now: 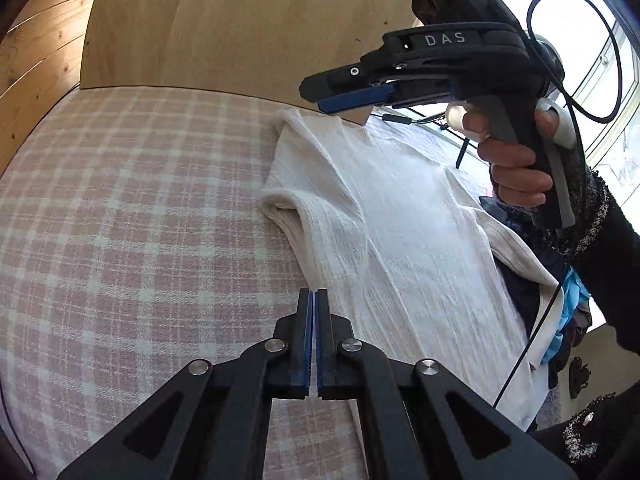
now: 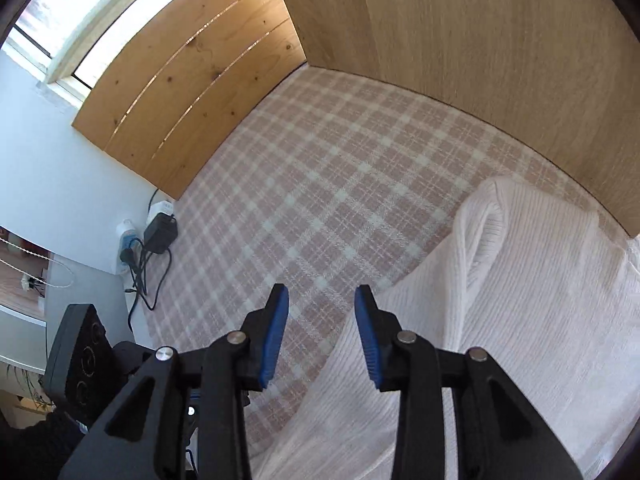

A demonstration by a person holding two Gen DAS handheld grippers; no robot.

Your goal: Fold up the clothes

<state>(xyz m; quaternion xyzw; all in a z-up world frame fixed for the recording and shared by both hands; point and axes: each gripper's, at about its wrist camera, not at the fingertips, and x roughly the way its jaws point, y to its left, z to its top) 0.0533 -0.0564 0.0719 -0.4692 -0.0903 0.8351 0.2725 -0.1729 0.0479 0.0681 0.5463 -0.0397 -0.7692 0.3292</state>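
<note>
Nearest to us, in the left wrist view, our left gripper (image 1: pixel 314 300) has its blue pads pressed together with nothing between them; it hovers above the pink plaid bedcover (image 1: pixel 132 208), its tips just beside the near left edge of the white knit garment (image 1: pixel 384 216). In the right wrist view our right gripper (image 2: pixel 322 300) stands partly apart, its pads empty, poised over the same edge where white knit meets plaid; we see no cloth caught in it. The garment lies flat on the bedcover, and from the left gripper it spreads ahead and to the right, its long axis running away from us toward the wooden headboard (image 1: pixel 248 24). Along its left side a sleeve or side panel is already turned inward, leaving a rolled fold about halfway up. From the right gripper the garment lies ahead and to the right as well, with a raised loop of folded knit (image 2: pixel 484 216) further on. Seen from the left wrist, the right gripper (image 1: pixel 352 98) is held high over the far end of the garment in a hand (image 1: pixel 516 168) with a dark sleeve, so we judge the right one nearer the far end and the left nearer the close edge. Beyond the garment's right edge we make out dark and blue clothes (image 1: pixel 560 292) in a heap. We judge the next fold will need both grippers to come down onto the cloth first, the left opening.
</note>
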